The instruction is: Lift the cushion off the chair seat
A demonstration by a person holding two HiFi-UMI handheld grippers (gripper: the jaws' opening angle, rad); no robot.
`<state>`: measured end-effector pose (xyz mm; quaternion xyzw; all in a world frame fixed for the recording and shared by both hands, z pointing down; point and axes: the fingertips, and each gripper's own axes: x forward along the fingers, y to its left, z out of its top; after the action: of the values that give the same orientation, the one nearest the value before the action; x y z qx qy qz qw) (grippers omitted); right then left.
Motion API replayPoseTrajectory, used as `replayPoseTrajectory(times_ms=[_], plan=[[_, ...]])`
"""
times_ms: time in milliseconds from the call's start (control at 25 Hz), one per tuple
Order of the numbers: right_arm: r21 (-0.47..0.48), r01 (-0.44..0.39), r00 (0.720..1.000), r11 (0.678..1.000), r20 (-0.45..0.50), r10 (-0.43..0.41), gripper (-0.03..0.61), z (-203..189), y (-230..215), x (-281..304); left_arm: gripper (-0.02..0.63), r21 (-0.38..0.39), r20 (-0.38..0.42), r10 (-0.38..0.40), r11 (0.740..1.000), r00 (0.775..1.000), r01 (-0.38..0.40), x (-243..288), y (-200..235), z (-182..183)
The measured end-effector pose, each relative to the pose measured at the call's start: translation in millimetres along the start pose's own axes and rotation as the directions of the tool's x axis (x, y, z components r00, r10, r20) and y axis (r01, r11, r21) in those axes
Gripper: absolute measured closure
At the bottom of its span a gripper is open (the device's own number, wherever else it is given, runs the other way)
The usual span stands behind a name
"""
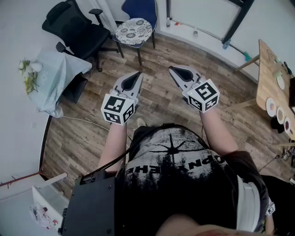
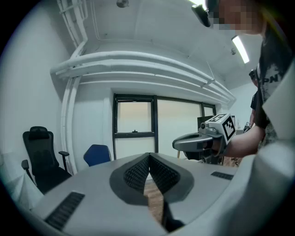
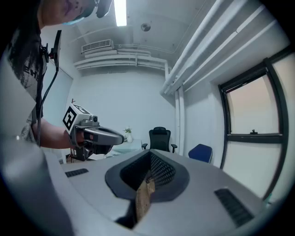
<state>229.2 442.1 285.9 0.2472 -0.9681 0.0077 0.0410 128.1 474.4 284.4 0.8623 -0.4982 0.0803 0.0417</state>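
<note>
A round cushion with a flowery white-and-grey pattern lies on the seat of a blue-backed chair across the room, at the top of the head view. The chair's blue back also shows in the left gripper view and the blue chair in the right gripper view. My left gripper and right gripper are held side by side in front of my chest, well short of the chair. Both are shut and empty. The left gripper has its tips together, as has the right gripper.
A black office chair stands left of the cushioned chair. A small table under a pale cloth with flowers is at the left wall. A wooden table with dishes is on the right. Wood floor lies between me and the chair.
</note>
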Motion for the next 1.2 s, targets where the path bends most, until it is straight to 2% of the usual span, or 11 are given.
replayPoseTrajectory(times_ms=[360,600,800,1200], plan=[[0.011,-0.007,1.0,1.0,0.011,0.007,0.561,3.1,-4.8,-0.6,0.598,-0.004,0.001,-0.002,1.0,1.0,0.002,6.2,-0.8,3.4],[0.061,-0.026,0.999,0.998,0.032,0.024,0.56,4.1,-5.7,-0.9,0.598,-0.01,0.015,0.007,1.0,1.0,-0.007,8.5,0.3,6.2],[0.061,-0.026,0.999,0.998,0.023,0.025,0.56,0.3,-5.4,1.5,0.598,-0.001,-0.013,-0.01,1.0,1.0,0.01,13.9,-5.9,-5.9],[0.051,-0.022,1.0,0.998,-0.017,0.023,0.56,-13.0,-18.3,38.9,0.598,-0.031,-0.023,-0.023,0.999,0.999,0.023,32.6,31.4,-18.7]])
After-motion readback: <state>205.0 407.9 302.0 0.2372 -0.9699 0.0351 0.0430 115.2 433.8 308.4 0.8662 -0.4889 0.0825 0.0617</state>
